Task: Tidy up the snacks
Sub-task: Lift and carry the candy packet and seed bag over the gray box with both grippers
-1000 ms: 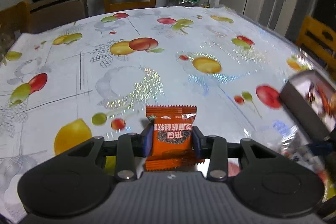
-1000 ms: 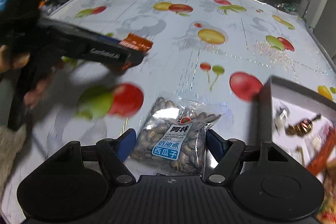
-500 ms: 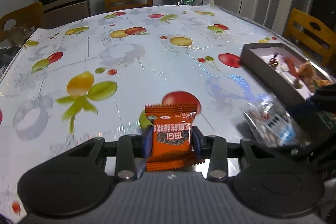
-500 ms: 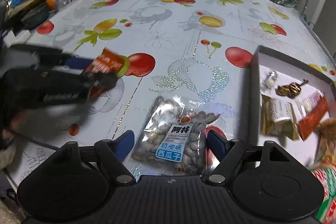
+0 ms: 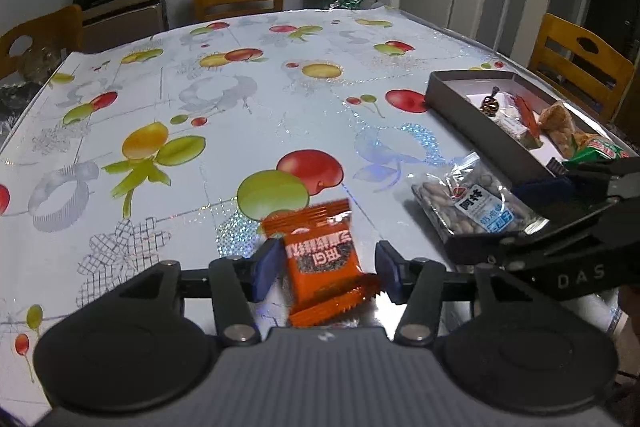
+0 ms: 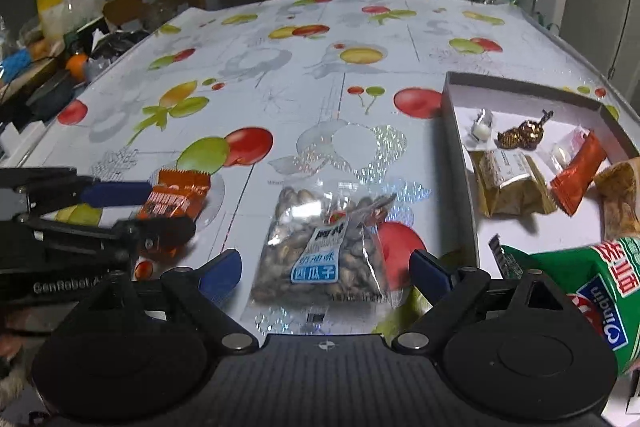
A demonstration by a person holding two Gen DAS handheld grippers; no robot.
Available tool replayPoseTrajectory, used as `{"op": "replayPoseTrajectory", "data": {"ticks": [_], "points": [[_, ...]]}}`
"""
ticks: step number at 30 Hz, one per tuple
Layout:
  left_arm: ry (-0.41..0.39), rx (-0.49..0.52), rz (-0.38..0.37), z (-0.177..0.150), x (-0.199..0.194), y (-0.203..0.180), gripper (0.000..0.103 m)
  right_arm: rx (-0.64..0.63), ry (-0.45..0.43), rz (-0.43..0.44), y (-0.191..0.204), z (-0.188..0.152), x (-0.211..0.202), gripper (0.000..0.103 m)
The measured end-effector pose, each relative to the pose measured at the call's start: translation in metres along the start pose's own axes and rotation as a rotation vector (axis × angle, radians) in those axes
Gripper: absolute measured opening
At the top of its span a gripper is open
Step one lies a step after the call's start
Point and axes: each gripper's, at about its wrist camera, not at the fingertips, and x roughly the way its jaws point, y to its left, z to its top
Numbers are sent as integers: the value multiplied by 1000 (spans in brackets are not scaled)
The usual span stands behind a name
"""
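We should let the orange packet settle flat on the bench before backing the left tongs off — they now gape around it, where 0.5 s ago they pinched it. The right tongs stand open around the seed bag, beside the tray.

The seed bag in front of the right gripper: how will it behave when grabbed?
The seed bag is a thin clear film pouch of loose seeds, so it will probably sag and shift rather than stay stiff. Its glossy film may slip between the pads, though the lumpy fill should help. It lies flat, so rolling seems unlikely. The right gripper stands open around it.
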Motion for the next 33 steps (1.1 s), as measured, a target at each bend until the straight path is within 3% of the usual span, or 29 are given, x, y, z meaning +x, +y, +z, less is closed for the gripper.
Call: {"op": "replayPoseTrajectory", "data": {"ticks": [6, 17, 23, 26, 33], "points": [[14, -19, 39, -2, 9, 3, 52, -27, -13, -11, 6, 2, 7, 91], [-5, 12, 39, -5, 11, 0, 52, -112, 13, -24, 14, -3, 10, 85], [-12, 13, 35, -6, 10, 1, 51, -124, -12, -26, 17, -3, 9, 71], [-14, 21, 22, -7, 8, 0, 42, -118, -19, -22, 15, -4, 8, 67], [-23, 29, 14, -8, 7, -1, 37, -141, -48, -25, 18, -7, 5, 60]]}}
